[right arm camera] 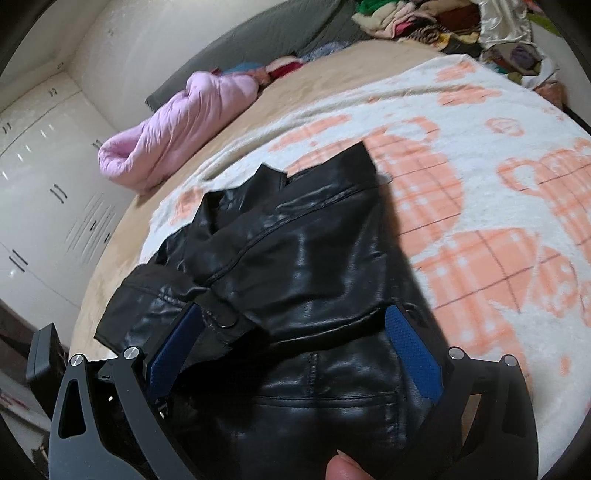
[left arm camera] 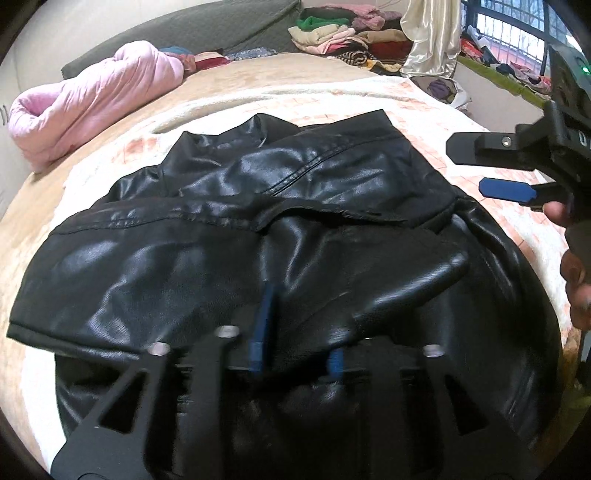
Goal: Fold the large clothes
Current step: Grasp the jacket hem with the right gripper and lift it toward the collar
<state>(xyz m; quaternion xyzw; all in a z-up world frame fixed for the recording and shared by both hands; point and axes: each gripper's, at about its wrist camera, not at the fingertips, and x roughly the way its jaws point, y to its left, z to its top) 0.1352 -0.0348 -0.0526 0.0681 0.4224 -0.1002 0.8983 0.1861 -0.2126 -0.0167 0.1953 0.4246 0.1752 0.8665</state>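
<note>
A black leather jacket (left arm camera: 229, 229) lies partly folded on a white and orange blanket (left arm camera: 436, 122), its collar at the far end. My left gripper (left arm camera: 299, 332) sits low over the jacket's near part. Its blue pads (left arm camera: 263, 317) stand apart, with a ridge of leather between them that they do not clamp. My right gripper (left arm camera: 465, 168) hovers at the jacket's right edge, open and empty. In the right wrist view the right gripper (right arm camera: 295, 350) has its blue pads (right arm camera: 413, 354) spread wide over the jacket (right arm camera: 295, 258), a folded sleeve cuff (right arm camera: 221, 321) near the left one.
A rolled pink quilt (left arm camera: 92, 118) lies at the far left of the bed. Piles of folded clothes (left arm camera: 343, 33) sit at the head of the bed, beside a cream curtain (left arm camera: 432, 37). White wardrobes (right arm camera: 44, 177) stand left of the bed. A hand (left arm camera: 576, 288) holds the right gripper.
</note>
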